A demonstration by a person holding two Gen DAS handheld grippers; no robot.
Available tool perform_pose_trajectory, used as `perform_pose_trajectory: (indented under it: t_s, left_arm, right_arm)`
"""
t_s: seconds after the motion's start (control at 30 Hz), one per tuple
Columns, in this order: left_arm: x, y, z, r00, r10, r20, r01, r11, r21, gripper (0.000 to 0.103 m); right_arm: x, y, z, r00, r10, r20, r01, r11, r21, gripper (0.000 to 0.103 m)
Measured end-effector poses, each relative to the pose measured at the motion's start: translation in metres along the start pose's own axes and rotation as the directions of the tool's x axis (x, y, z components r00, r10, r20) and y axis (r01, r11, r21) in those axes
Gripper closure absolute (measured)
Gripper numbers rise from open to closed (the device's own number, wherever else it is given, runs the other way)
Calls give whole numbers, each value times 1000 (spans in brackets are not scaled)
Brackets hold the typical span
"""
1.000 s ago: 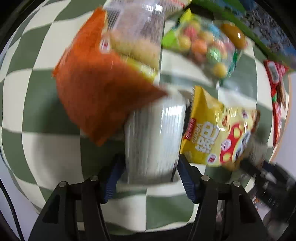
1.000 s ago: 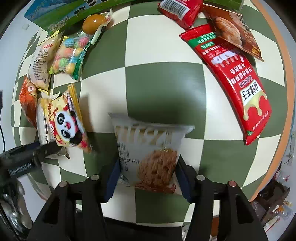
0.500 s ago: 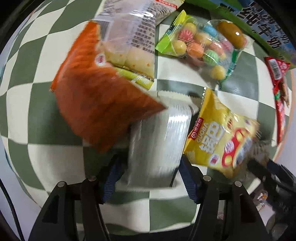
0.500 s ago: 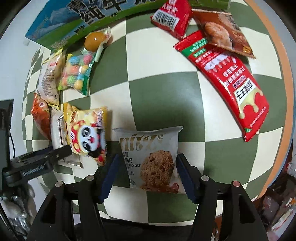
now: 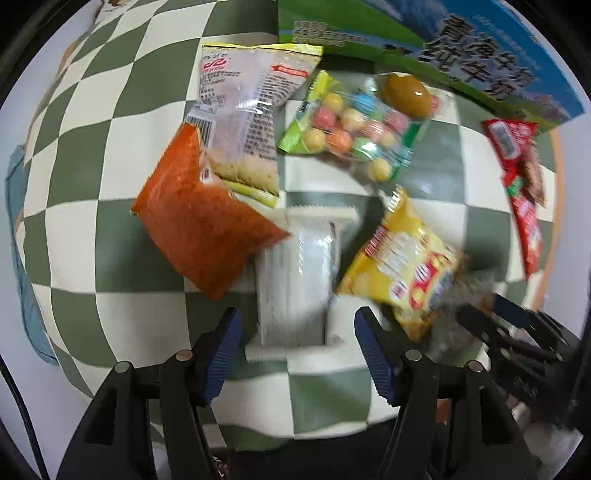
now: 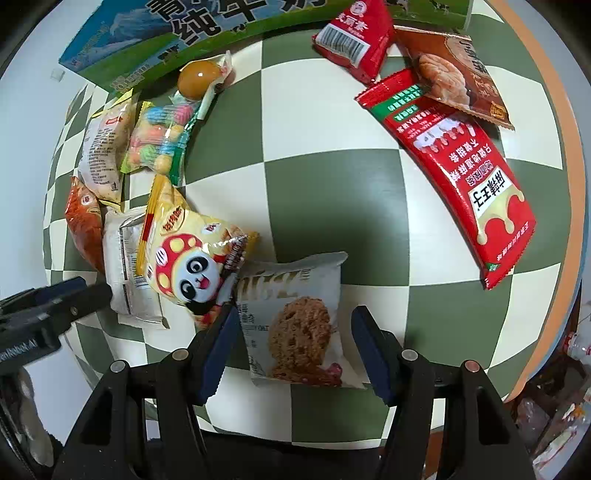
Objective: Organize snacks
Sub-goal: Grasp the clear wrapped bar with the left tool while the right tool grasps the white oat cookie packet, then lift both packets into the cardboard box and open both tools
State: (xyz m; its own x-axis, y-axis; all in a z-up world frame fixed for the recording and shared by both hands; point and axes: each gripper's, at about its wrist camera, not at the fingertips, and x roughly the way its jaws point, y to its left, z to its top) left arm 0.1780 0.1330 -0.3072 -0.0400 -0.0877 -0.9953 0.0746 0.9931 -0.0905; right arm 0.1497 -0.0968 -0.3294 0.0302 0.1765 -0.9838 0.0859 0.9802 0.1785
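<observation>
Snacks lie scattered on the green-and-cream checked table (image 6: 332,192), ten packets in all. My left gripper (image 5: 297,345) hangs released over one silver packet (image 5: 295,288), a gap on each side of it, the jaws having just been opening; the packet's long axis runs straight away from me, and its upper corner is hidden under an orange bag (image 5: 201,229). My right gripper (image 6: 291,345) has also just been opening and stands loose around one oat cookie packet (image 6: 295,317), which lies lengthwise between the pads, its top edge partly tucked under the yellow panda bag (image 6: 184,258). In the left view that yellow bag is blurred. Beyond lie one candy-ball bag (image 5: 351,129), one wrapped egg (image 5: 406,94), and a milk carton (image 6: 177,33) cut off by the frame.
</observation>
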Motion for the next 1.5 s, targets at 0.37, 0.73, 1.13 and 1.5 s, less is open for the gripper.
perform_pose_trajectory:
  t_s: [0.37,0.73,1.13,1.5]
  left_arm:
    - [38,4,-1,999,23,-29,-25,998,-52,45]
    - [46,-11,-30,998,21,-56,-27,994,-109,45]
    - [-43,-41,-8,997,-63,54,66,995,-69,46]
    - [-158,-74,82,949,-203,239,204,979,20,46]
  right_arm:
    - [21,14,0,992,-128,24,130,984,-123,46]
    - [23,-11,0,999,-37,-31,35,997,-65,50]
    - [-26,-27,20,999,29,33,-28,999,-31,57]
    - [-149,-17,88,956,172,238,-159,985,-71,57]
